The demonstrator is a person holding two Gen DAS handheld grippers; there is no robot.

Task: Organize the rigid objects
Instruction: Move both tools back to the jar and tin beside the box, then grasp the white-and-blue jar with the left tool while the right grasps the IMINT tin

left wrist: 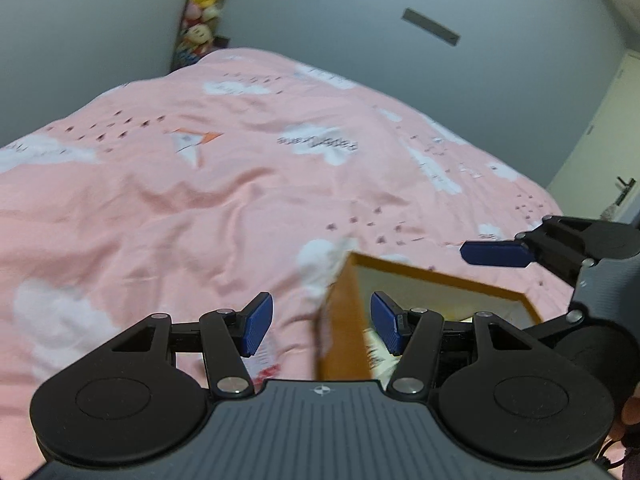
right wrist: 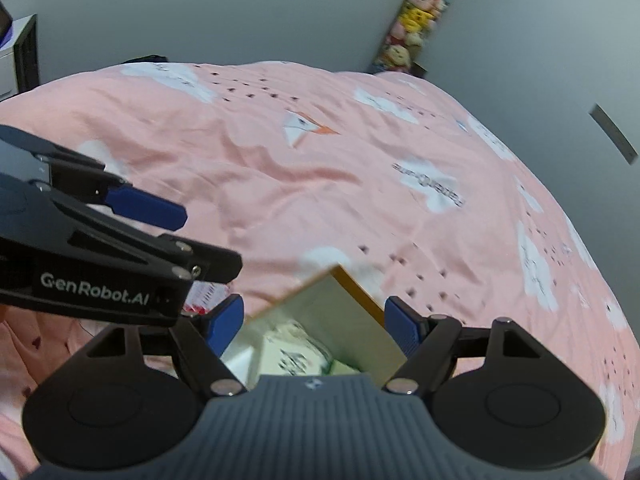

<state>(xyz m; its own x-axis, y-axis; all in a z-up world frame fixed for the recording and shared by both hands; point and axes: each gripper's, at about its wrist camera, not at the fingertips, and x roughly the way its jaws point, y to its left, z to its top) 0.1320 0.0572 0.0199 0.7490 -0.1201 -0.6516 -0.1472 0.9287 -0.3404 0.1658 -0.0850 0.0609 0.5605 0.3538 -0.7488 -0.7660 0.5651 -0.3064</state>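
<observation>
Both tongs, the left tongs [left wrist: 316, 322] and right tongs [right wrist: 314, 320], are hovering half-open and empty-handed over the orange box [right wrist: 320, 312] on the bed [left wrist: 200, 208], likely needing the next loose item fetched.

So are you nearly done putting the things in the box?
Partly. Done: a white carton already sits inside the orange box. In hand: nothing; the left gripper and right gripper hover over the box with fingers apart. Left: a small red-and-white packet, blurry, lies on the pink bedspread outside the box.
</observation>
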